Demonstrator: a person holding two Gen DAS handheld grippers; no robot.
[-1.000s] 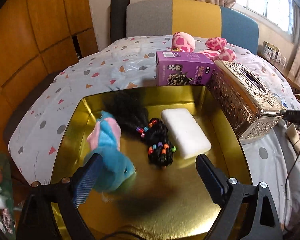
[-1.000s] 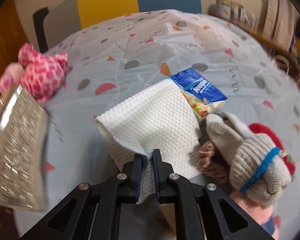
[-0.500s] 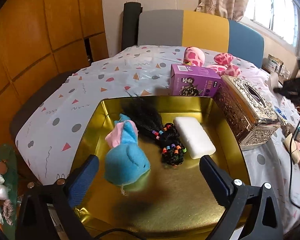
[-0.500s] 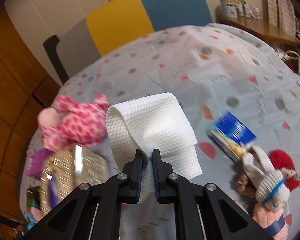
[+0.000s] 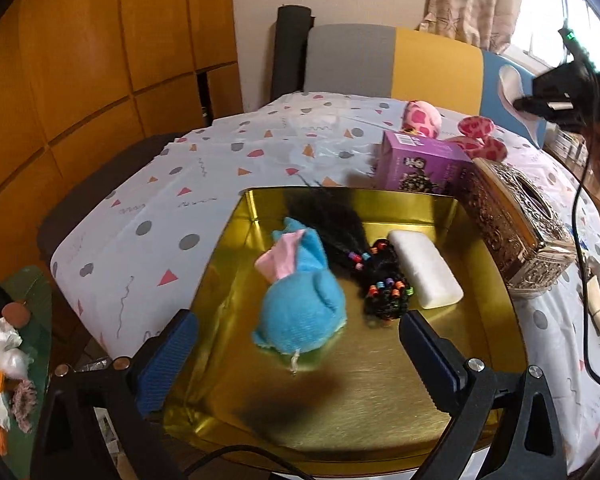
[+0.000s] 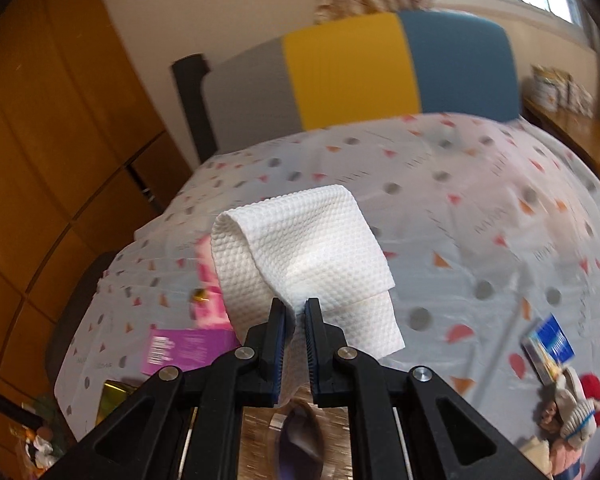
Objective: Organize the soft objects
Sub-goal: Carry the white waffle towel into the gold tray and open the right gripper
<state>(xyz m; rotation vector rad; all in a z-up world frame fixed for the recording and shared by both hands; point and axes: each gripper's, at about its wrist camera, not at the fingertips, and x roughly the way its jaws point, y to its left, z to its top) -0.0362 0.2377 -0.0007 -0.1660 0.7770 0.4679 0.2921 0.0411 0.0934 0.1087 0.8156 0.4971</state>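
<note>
Patterned tablecloth [image 5: 204, 184] covers the table. Rectangular brushed-gold tray [image 5: 380, 396] holds a blue plush [image 5: 300, 312], beaded black hair [image 5: 380, 276] and white sponge [image 5: 424, 268]. Left gripper [image 5: 296, 364] spread, empty (just widened). Right gripper [image 6: 296, 316] pinches a waffle-textured white cloth [image 6: 300, 248] aloft.

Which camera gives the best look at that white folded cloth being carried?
The right wrist view: the white cloth fills the middle, pinched in the right tool. The left wrist view shows only a white sliver of it at the far right.
</note>
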